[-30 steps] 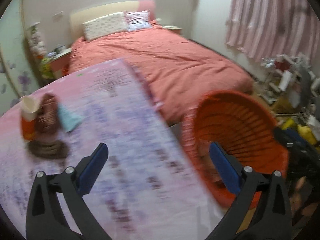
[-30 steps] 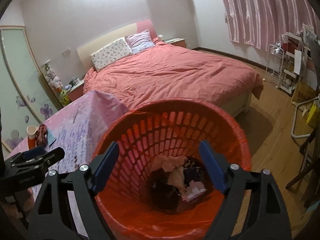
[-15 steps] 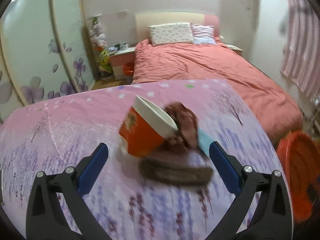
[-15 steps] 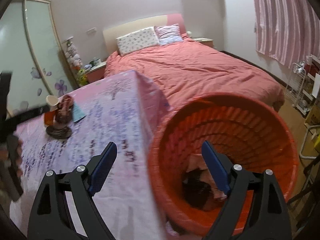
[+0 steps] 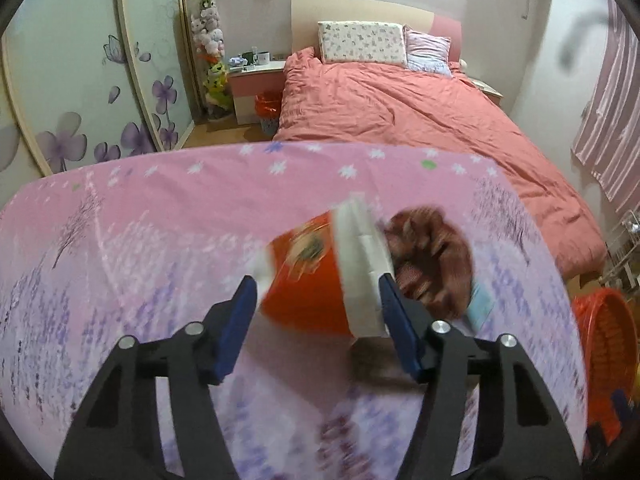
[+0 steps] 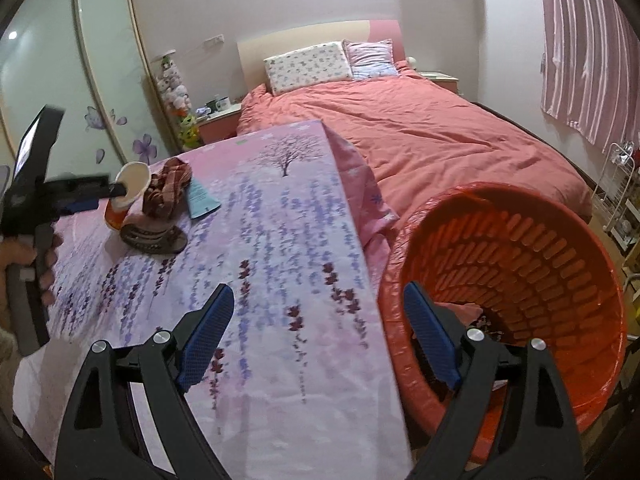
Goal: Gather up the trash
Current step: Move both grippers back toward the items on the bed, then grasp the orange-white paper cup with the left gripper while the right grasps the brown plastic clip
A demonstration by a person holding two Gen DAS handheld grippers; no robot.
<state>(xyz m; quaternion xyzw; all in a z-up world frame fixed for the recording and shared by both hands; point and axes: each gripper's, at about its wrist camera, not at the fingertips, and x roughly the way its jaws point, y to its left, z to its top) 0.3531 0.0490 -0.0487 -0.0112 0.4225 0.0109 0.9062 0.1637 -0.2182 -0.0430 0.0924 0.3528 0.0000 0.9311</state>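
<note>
Left wrist view: left gripper (image 5: 316,312) jaws spread around tilted orange paper cup (image 5: 316,280) on desk (image 5: 160,208), contact unclear; cup light, crushable; grip mid-wall gently; right gripper (image 6: 320,336) released; orange basket (image 6: 560,240) at 3 o'clock.

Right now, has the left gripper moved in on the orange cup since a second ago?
Yes. The left gripper has swung away from the orange basket toward the orange cup, which now sits tilted between its fingers on the tablecloth.
</note>
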